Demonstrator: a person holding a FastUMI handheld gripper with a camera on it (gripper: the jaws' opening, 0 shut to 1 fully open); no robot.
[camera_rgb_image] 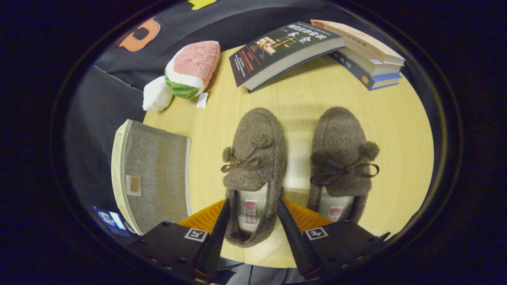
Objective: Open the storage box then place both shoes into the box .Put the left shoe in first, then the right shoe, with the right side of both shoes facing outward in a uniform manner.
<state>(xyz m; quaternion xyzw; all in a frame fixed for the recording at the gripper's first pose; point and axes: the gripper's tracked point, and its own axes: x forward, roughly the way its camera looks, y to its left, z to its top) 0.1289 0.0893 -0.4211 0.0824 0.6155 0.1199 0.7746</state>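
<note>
My gripper (251, 221) is spread wide at the tabletop's (396, 130) near edge, its fingers (218, 233) straddling the heel of the left shoe (253, 174), one on either flank, though I cannot tell whether they press on it. The right shoe (342, 162) lies just beside it, both toes pointing away from me, and the grey fabric storage box (154, 174) sits shut at the table's left edge. Farther off I see a watermelon-slice plush (186, 73) toward the far left corner and books (317, 49) along the far edge.
</note>
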